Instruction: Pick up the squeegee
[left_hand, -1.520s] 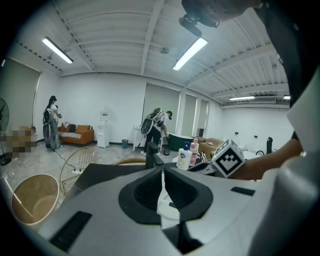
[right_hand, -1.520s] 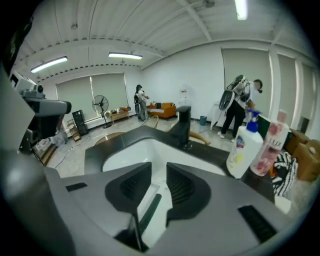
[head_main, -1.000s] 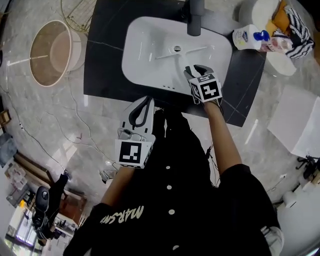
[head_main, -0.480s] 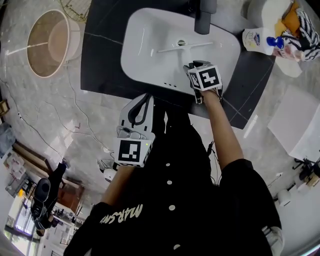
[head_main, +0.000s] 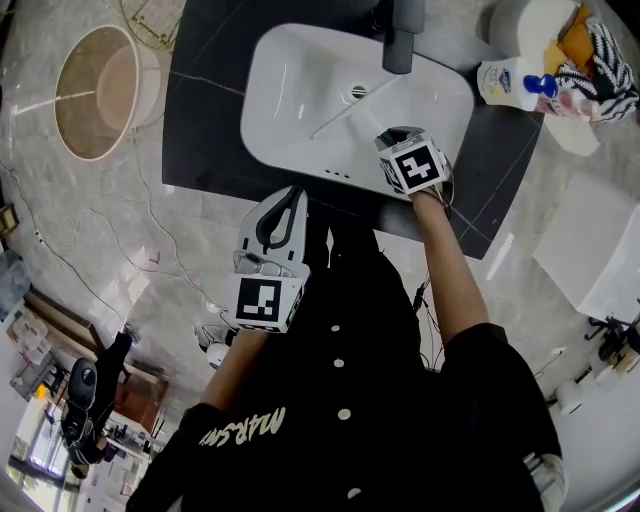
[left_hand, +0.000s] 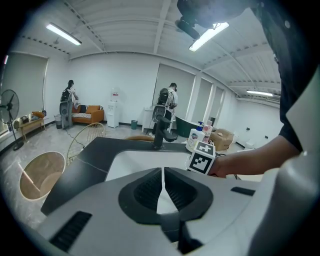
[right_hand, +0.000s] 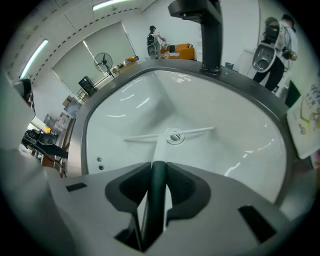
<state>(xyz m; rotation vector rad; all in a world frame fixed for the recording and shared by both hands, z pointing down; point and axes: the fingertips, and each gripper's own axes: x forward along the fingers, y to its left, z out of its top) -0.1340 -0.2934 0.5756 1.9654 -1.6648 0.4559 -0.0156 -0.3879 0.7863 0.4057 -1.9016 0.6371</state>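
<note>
Right gripper view, lower centre: right tongs (right_hand: 159, 169), jaws just closing, clamped on dark handle of white T-shaped plastic squeegee (right_hand: 161, 148) (blade across drain of white ceramic sink (right_hand: 125, 115)). Head view, centre left: left tongs (head_main: 288, 205) pressed together, empty, near front edge of black stone surface (head_main: 200, 100).

Sink (head_main: 290, 90) white. Counter (head_main: 205, 110) black, thin pale veins. Tap (head_main: 402, 30) black. Squeegee (right_hand: 159, 195): dark handle, white blade. Basket (head_main: 150, 90) beige. Cloth (head_main: 610, 55) black-and-white striped. Floor (head_main: 100, 230) grey marble.
</note>
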